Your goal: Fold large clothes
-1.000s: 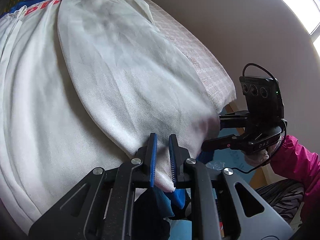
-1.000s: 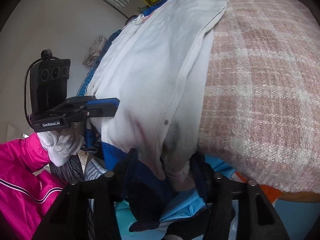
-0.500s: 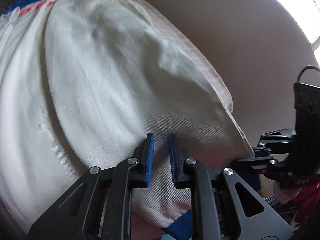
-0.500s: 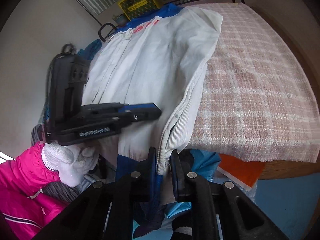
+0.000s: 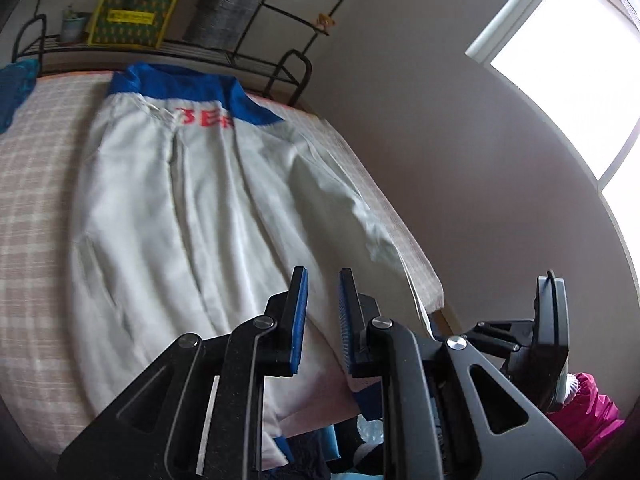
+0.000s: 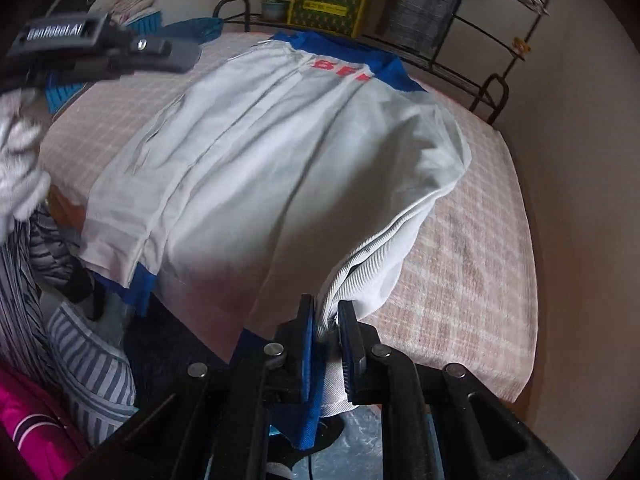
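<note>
A large white jacket (image 5: 192, 216) with blue collar, blue hem and red letters lies spread on a pink plaid bed (image 5: 36, 184). It also shows in the right wrist view (image 6: 256, 168). My left gripper (image 5: 323, 280) hovers above the jacket's near part with a narrow gap between its pads and nothing in it. My right gripper (image 6: 328, 312) is shut on the ribbed white edge of the jacket near its blue hem (image 6: 308, 412), at the bed's front edge. The left gripper also shows at the upper left in the right wrist view (image 6: 120, 52).
A metal rack (image 6: 460, 28) with a yellow box (image 6: 328, 8) stands behind the bed. Striped and blue clothes (image 6: 88, 364) are piled below the front edge. A wall and a bright window (image 5: 560, 72) lie to the right.
Both grippers rose and pulled back, so the whole jacket now shows. The left gripper, which pinched the white cloth one second ago, has let it go. The right still holds the edge.
</note>
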